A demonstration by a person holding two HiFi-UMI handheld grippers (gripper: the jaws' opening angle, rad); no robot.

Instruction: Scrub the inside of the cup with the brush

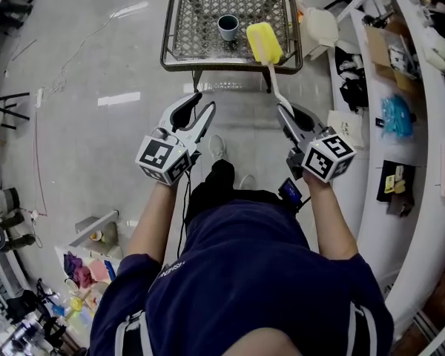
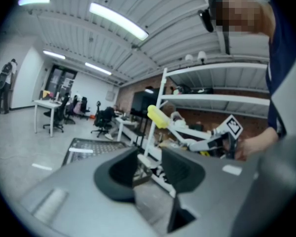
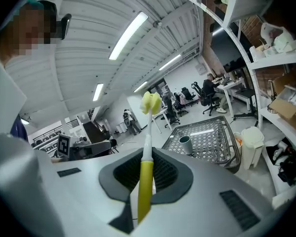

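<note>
my right claw pinching brush, handle end hidden in my jaws | my left claw pressed together, empty | cup on mesh table, inside unreadable

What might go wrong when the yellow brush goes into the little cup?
1. The cup stands free on the mesh table, and the left gripper is shut and not holding it, so the brush might tip it over.
2. The right gripper grips the brush far back on its long handle, so the head may wobble and miss the opening.
</note>
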